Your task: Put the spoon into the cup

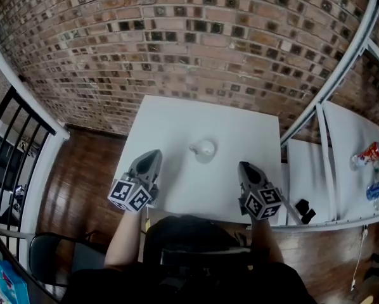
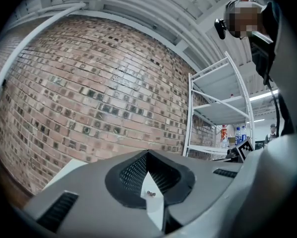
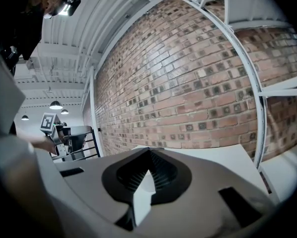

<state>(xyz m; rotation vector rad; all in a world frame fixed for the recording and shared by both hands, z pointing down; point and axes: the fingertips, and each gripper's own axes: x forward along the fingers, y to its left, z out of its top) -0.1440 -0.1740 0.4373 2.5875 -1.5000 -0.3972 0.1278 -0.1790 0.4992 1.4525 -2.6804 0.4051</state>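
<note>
A small white cup (image 1: 204,149) stands near the middle of the white table (image 1: 177,122). A pale bit sticks out at its left rim; I cannot tell whether that is the spoon or the handle. My left gripper (image 1: 152,154) hovers over the near left part of the table, shut, with nothing between its jaws (image 2: 148,153). To the right of the cup, my right gripper (image 1: 243,166) is also shut and empty (image 3: 149,151). The cup lies between the two and slightly beyond their tips. Neither gripper view shows the cup.
A brick wall (image 1: 196,37) rises behind the table. A white metal shelf frame (image 1: 332,81) stands at the right, with bottles (image 1: 370,152) on a second white surface. A black object (image 1: 304,209) lies near the right gripper. Black railing (image 1: 12,138) and a chair (image 1: 50,252) are at the left.
</note>
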